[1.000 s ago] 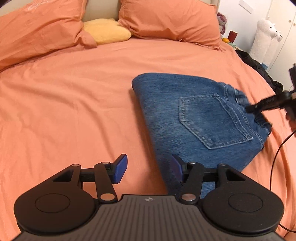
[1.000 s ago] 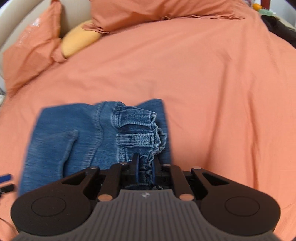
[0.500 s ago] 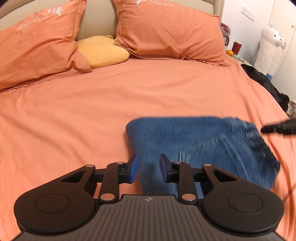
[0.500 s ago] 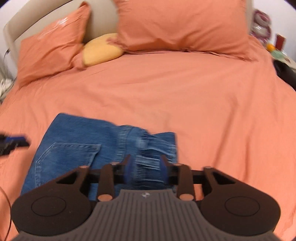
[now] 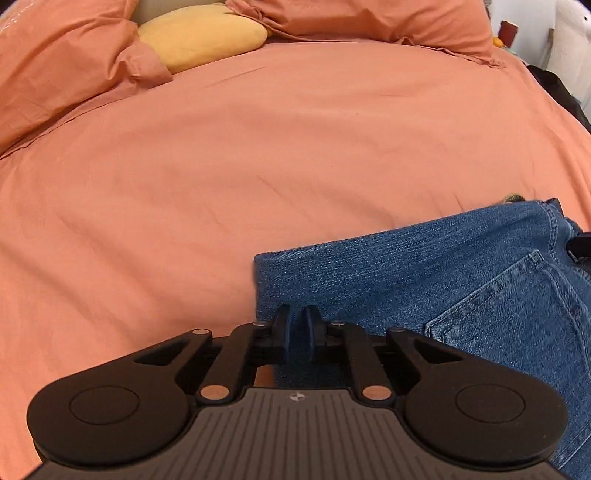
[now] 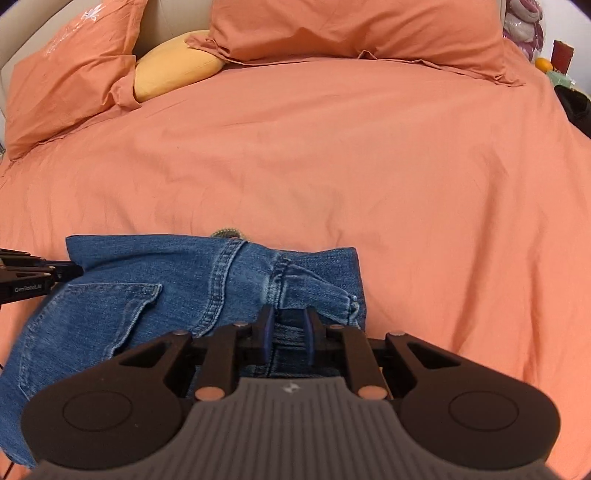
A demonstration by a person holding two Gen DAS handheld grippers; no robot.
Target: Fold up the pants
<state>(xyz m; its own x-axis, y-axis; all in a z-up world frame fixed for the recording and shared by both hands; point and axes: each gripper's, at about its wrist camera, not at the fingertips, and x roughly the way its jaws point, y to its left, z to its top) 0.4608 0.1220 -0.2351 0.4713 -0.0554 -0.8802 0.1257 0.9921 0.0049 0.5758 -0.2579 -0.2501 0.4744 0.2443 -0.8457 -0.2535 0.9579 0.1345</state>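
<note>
Since a second ago my left claw [image 5: 297,330] has swung in over the near left corner of the jeans [image 5: 461,280]; its jaws have just been closing, and now they're pinched on that denim edge. Right claw [image 6: 288,334] is clamped on the bunched fabric by the waistband, same as before, though the jeans sit flatter now.

Count-wise: one pair of jeans, two claws, two big orange pillows [image 6: 70,70] [image 6: 354,27], and one yellow cushion [image 6: 173,66] wedged between them up at the headboard.

Jeans themselves are mid-blue denim, folded down into a squat rectangle with the seat side up. One back pocket [image 6: 99,314] is showing, with lighter stitching, and there's a faded seam running up the middle. Right side's kind of rumpled where a flap folds over. They're lying on the orange bed [image 6: 369,166] sheet, close to the near edge, well away from the pillows.
</note>
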